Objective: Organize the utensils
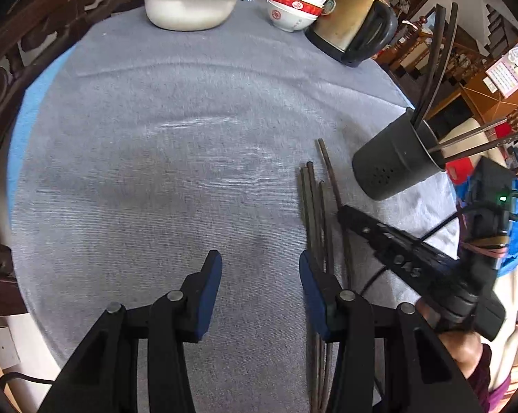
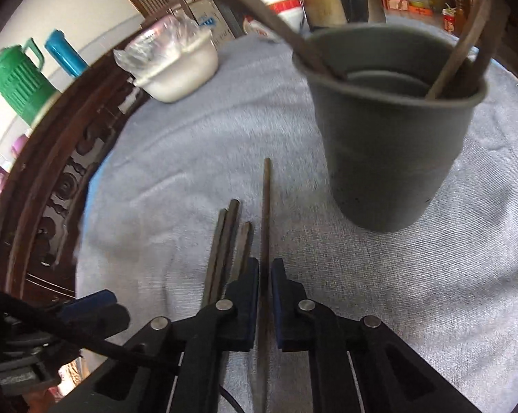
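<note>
The right tongs (image 2: 266, 296) are pressed together on a single chopstick (image 2: 267, 213), pinching it partway along its length while it lies on the cloth-covered surface (image 2: 190, 158). The main risk is that so thin a stick, gripped away from its middle, could swivel or slip between the pads when lifted, and then miss the mouth of the dark cup (image 2: 393, 130) just beyond it. Three more loose chopsticks (image 2: 229, 241) lie touching or nearly touching the left pad; they might be dragged along or scattered. The left tongs (image 1: 260, 272) stand spread and hold nothing, with their right finger just beside the same bundle.

The chopsticks are dark, slim and straight, with squared ends. Several already stand in the cup, leaning against its rim; the motion blur makes their exact count hard to tell.
</note>
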Demonstrator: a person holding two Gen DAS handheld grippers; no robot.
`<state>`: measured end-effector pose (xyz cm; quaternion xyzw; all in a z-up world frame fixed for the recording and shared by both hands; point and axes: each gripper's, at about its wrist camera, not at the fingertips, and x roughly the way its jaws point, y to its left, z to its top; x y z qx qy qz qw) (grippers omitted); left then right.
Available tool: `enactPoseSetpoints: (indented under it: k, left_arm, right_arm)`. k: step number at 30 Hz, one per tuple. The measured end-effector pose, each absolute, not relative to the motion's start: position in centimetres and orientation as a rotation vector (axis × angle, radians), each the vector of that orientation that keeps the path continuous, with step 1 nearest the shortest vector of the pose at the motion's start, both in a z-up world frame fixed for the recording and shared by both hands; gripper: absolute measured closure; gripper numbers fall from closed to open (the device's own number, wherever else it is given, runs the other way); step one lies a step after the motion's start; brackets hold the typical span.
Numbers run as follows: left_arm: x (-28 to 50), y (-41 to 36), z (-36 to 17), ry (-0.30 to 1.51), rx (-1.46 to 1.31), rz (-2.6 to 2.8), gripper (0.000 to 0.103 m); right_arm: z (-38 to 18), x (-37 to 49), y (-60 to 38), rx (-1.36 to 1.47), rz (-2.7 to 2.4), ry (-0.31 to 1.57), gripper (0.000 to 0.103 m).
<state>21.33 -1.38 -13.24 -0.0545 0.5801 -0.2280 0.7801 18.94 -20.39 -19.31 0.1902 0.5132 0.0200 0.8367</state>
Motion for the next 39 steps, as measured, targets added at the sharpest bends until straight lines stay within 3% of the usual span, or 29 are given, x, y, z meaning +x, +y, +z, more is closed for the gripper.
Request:
enactPoseSetpoints:
  k: [7,27,29,31,39]
  left_arm:
    - [22.5,-3.0,-13.7,1.278,-0.104,-0.560,0.071]
    - [25.8,-7.8,-16.2,1.306,-0.024,-0.562,0.072]
    - [25.7,-8.0,-16.2,1.293,-0.015,-0.564,0.086]
    - [25.7,-7.8,-16.5,1.299,-0.013,-0.567,0.092]
    - [25.6,-6.8,-16.5,1.310,0.007,-0.597,0.093]
  right_arm:
    - [-19.4,18.1,-21.1,0.417,0.049,1.111,0.096]
    - [-19.5,11.4,-24.4,0.504,0.090,1.183,0.093]
    - [-19.6,11.5,-24.3,0.511,0.109,1.194,0.093]
    - [-19.4,11.6,-24.3,0.510,0.119,1.202,0.093]
    - [-17.5,13.8,-24.6,0.440,0.069,1.122,0.091]
